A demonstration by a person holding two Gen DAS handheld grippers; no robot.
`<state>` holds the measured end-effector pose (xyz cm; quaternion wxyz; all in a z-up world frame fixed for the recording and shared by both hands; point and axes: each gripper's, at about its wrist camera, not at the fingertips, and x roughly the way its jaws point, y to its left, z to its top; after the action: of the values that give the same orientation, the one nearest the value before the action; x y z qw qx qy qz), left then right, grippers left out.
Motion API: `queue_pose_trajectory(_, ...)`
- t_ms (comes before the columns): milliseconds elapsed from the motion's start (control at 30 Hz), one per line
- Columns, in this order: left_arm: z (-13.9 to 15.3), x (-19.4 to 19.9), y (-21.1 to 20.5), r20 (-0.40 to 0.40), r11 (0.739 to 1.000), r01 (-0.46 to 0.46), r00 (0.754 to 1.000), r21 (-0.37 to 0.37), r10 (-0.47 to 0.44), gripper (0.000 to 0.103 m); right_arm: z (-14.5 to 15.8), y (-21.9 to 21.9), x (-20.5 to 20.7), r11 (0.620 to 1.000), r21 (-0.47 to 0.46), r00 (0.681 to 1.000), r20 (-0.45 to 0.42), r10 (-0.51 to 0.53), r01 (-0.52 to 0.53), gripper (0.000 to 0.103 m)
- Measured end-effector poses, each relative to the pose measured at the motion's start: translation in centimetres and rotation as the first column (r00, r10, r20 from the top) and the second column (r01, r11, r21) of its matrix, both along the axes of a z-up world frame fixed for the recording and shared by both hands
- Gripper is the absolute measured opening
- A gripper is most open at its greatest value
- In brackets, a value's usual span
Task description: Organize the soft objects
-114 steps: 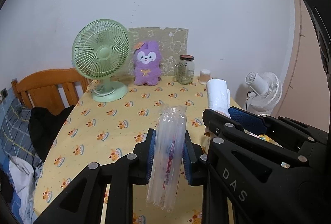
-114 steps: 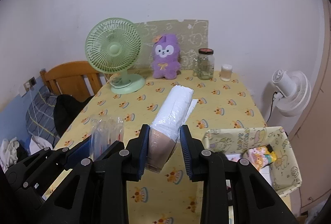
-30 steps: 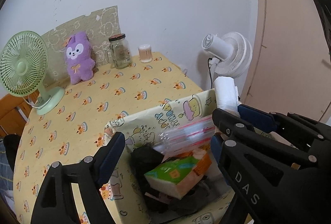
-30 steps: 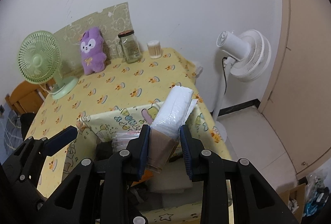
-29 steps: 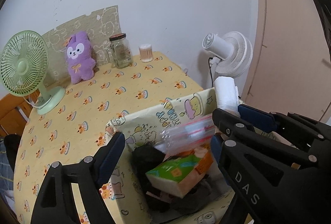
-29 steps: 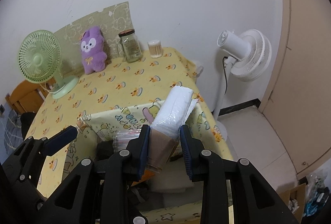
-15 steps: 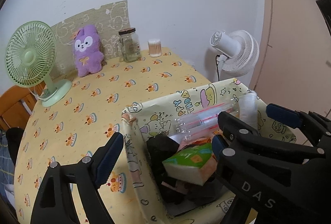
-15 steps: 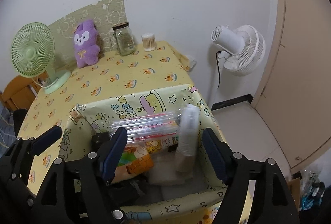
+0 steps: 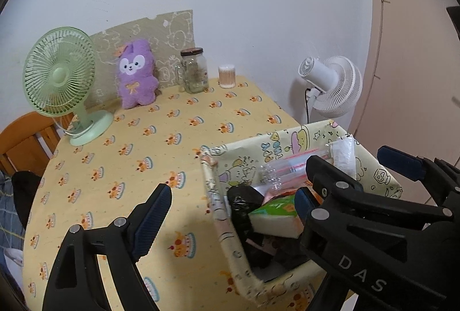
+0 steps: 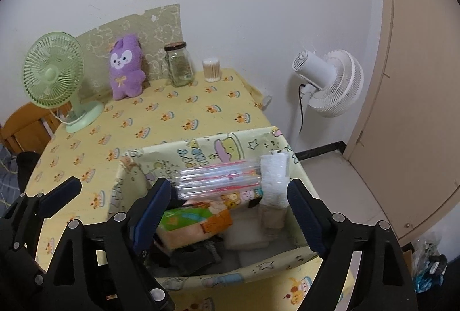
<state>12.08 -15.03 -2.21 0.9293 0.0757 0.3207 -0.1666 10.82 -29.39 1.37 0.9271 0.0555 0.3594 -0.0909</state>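
A yellow cartoon-print fabric box [image 10: 201, 148] sits at the table's near right corner. Inside lie a clear air-cushion pack [image 10: 218, 177], a white wrapped roll [image 10: 273, 176] standing on end, a green tissue pack [image 10: 187, 220] and dark items. My right gripper [image 10: 227, 207] hangs over the box, its jaws opening wide, pads touching nothing. My left gripper [image 9: 230, 207] is open and empty, straddling the box's left wall [image 9: 212, 190]. The left wrist view also shows the air-cushion pack [image 9: 287, 167] and roll [image 9: 342, 155]. A purple plush [image 9: 135, 72] leans at the table's far side.
On the yellow tablecloth stand a green desk fan [image 9: 60, 72], a glass jar [image 9: 194, 71] and a cotton-swab tub [image 9: 227, 76]. A white floor fan [image 10: 327, 84] and a door stand to the right. A wooden chair [image 9: 23, 144] is at left.
My right gripper went from shut on the white roll to wide open; the roll now stands in the box. Both grippers have drawn back and leftward from the box.
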Motion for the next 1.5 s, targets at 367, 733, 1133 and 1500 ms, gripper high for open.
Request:
queue_pose_trajectory(367,2.0,-1.8,3.6,0.052,0.998,-0.051,0.997,-0.033,0.053,0.092,2.3,3.5,-1.4,0.999,-0.030,0.998,0.049,0.036,-0.034,0.087)
queue_pose_trajectory(733,4.5,-4.2,8.1,0.126,0.990,-0.125,0.983,-0.061,0.132,0.097,5.3,7.4,-3.2,0.996,-0.042,0.989,0.128,0.080,-0.075,0.095)
queue_pose_trajectory(1133,6.9,-7.8,13.2,0.228,0.982,-0.177,0.955,-0.071,0.189,0.103,7.8,11.6,-6.0,0.987,-0.034,0.961,0.226,0.161,-0.157,0.103)
queue_pose_trajectory(1500,6.9,-9.8,15.2,0.261,0.968,-0.238,0.932,-0.086,0.252,0.103,8.1,14.0,-7.7,0.981,0.000,0.948,0.256,0.189,-0.195,0.103)
